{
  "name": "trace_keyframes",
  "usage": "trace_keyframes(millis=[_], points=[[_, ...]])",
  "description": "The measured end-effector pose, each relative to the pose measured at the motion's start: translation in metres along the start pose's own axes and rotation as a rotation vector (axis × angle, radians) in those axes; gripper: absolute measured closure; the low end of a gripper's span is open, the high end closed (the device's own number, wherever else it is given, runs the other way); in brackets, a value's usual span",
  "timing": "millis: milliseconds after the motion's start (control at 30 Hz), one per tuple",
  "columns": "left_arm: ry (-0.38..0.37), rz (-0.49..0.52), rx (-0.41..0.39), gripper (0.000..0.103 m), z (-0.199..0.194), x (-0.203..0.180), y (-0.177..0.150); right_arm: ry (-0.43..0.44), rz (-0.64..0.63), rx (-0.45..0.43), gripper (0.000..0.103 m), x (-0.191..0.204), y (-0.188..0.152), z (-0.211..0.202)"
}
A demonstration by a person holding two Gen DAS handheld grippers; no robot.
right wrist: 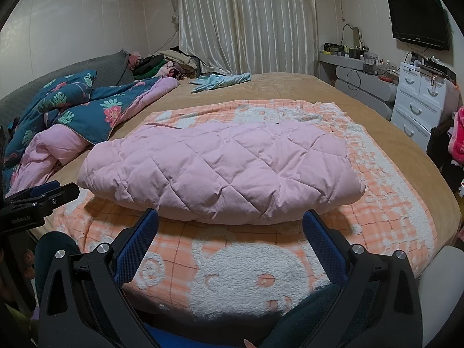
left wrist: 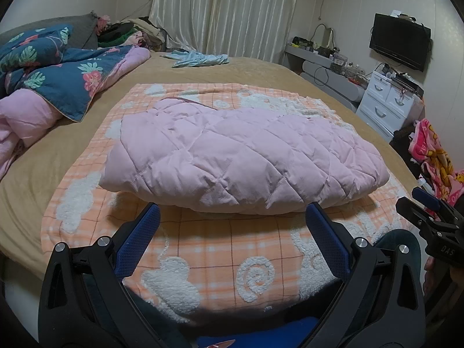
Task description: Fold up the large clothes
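- At the left of the bed (left wrist: 255,69), a crumpled floral quilt (left wrist: 58,75) lies unfolded; whether it belongs to the task I cannot tell.
- The left tongs (left wrist: 232,223) are released, gripping nothing, poised just short of the pink quilted garment (left wrist: 240,150).
- The garment lies mid-bed on the orange checked blanket (left wrist: 208,255), already a compact, puffy bundle; folding looks largely done, perhaps one more fold or tidying left.
- The right tongs (right wrist: 230,226) also gape empty, close to the garment's near edge.
- A blue cloth (right wrist: 220,81) lies unfolded farther back.
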State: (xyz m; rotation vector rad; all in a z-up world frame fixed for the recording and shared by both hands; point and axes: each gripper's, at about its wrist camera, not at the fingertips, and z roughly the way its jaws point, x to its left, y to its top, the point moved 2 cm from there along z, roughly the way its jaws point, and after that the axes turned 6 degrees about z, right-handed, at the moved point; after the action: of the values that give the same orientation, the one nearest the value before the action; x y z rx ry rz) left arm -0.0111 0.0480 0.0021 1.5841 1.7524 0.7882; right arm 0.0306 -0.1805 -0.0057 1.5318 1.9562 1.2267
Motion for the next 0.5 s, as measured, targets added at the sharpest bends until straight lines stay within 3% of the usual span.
trace_keyframes(millis=[500], points=[[-0.022,0.002,-0.002,0.009,0.0000,0.0033,-0.0031,-0.034,-0.001,-0.001,0.004,-0.0059,0.0019,0.0004]])
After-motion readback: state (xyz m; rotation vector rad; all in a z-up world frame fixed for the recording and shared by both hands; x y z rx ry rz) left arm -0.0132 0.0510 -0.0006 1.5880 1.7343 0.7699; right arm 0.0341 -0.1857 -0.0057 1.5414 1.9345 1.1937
